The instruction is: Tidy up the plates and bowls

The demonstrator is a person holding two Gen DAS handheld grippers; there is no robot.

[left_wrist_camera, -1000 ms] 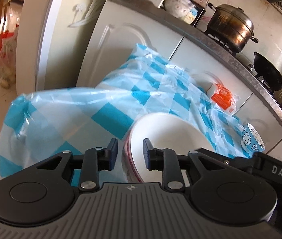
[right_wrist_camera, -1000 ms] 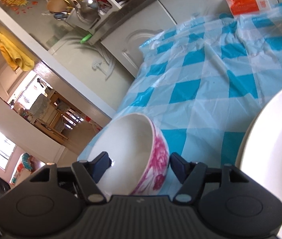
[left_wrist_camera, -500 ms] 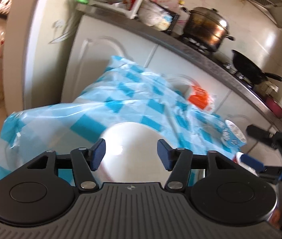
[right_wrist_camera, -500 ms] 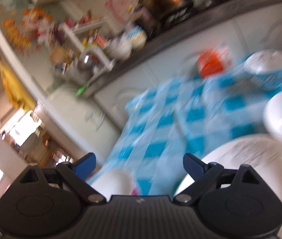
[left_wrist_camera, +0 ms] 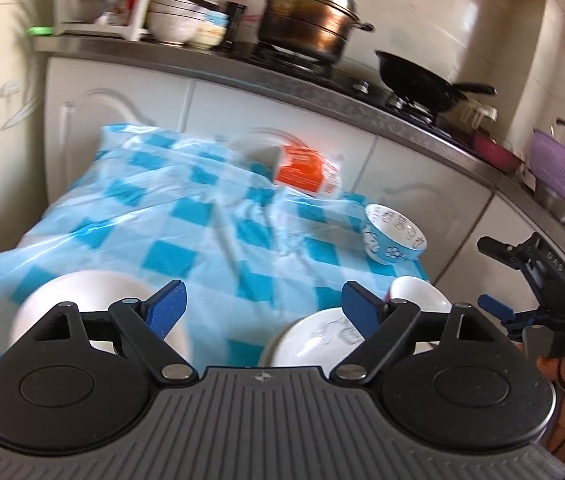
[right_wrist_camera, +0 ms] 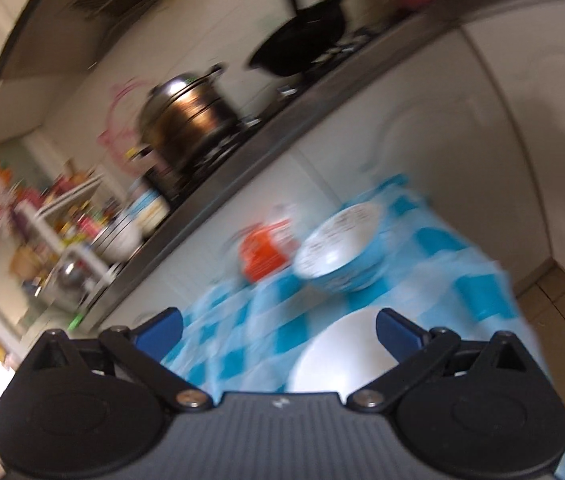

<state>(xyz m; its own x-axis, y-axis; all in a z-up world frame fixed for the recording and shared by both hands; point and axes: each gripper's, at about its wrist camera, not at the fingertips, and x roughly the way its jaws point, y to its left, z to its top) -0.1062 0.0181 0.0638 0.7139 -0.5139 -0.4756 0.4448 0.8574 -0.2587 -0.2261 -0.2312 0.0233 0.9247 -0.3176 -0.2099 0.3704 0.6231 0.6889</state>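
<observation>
My left gripper is open and empty above the blue-checked tablecloth. A big white bowl sits at its lower left, partly behind the left finger. A white plate lies under the right finger, with a small white bowl beside it. A blue patterned bowl stands further right. My right gripper is open and empty; in its blurred view a white bowl lies below it and the blue bowl beyond. The right gripper also shows in the left wrist view.
An orange packet lies at the table's far edge against white cabinets. On the counter stand a steel pot, a black wok, stacked bowls and a purple basin.
My left gripper opened wide and let go of the big white bowl, then lifted and turned right. My right gripper swung from the pink-flowered bowl toward the right end of the table.
</observation>
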